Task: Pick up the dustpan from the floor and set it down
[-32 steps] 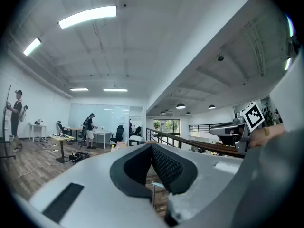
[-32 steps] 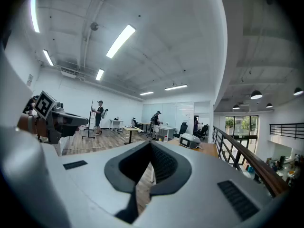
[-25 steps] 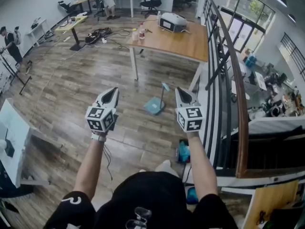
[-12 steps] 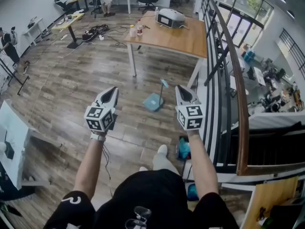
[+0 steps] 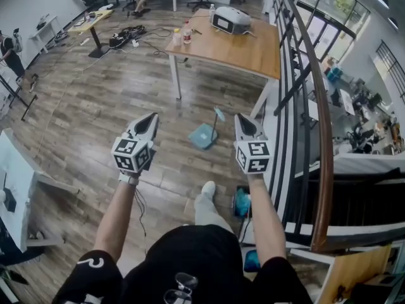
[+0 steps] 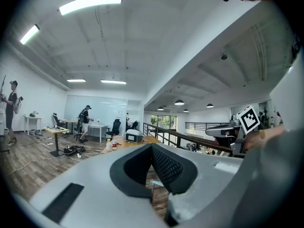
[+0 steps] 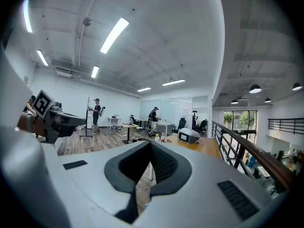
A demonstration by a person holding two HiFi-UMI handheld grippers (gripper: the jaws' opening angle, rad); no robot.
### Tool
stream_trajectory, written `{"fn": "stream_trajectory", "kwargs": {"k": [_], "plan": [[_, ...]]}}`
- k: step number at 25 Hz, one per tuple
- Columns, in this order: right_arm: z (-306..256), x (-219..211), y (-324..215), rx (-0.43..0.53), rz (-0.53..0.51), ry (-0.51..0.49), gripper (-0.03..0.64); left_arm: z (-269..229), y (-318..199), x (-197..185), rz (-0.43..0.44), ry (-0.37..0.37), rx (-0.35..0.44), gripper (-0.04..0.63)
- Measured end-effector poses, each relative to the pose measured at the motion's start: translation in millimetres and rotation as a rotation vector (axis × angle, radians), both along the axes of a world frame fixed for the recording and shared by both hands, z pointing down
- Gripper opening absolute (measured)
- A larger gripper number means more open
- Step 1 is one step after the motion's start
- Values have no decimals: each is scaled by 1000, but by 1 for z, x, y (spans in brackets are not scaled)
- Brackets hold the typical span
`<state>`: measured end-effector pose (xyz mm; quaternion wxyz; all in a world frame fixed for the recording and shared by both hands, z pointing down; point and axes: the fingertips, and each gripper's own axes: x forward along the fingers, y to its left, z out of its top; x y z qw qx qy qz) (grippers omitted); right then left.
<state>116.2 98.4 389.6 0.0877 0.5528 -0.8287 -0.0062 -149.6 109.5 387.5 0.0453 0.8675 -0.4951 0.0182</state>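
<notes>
The teal dustpan (image 5: pixel 204 135) lies on the wooden floor with its long handle (image 5: pixel 217 119) standing up, near the leg of a wooden table (image 5: pixel 253 54). My left gripper (image 5: pixel 150 118) and right gripper (image 5: pixel 242 120) are held level in the air on either side of it, well short of it and above the floor. Both have their jaws shut with nothing between them. In the left gripper view a bit of the dustpan (image 6: pixel 157 184) shows below the left gripper (image 6: pixel 152 147). The right gripper view shows the right gripper (image 7: pixel 150 144) closed, with floor and a table leg beyond.
The table carries a white machine (image 5: pixel 230 20) and bottles (image 5: pixel 183 35). A railing with a wooden top rail (image 5: pixel 318 113) runs along the right. Cables (image 5: pixel 126 40) lie on the floor far left. A blue object (image 5: pixel 242 202) sits by the railing foot. My white shoe (image 5: pixel 207 189) steps forward.
The person has stepped forward: a white shoe has come out ahead of the body, and both shut grippers have been carried a little toward the dustpan and table.
</notes>
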Motion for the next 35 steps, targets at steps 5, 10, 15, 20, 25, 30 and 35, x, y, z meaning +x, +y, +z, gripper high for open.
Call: {"fn": "stream_trajectory", "kwargs": {"k": [5,10,15,20,25,30,35], "plan": [[4,8,-67,-1,-6,4,-5,-2,-64,11,0,-14,-3,-2],[1,22,-133,-16,-14,-10,-5,-7,-127,27,1,-24,-17,-2],[-2,46,-188,-25,-11,-27,-5,-10,-181,50,5,-39,-22,-2],[-3,75,-232,-28,-5,-42,-5,-12,-221,77,7,-57,-21,-2],[2,93,-259,-35,-14,-46,-5,-11,-246,97,2,-64,-24,-2],[13,99,-275,-54,-26,-48,-5,-6,-259,106,-9,-57,-26,-2],[16,95,-281,-60,-40,-52,-5,1,-264,107,-15,-50,-37,-2]]}}
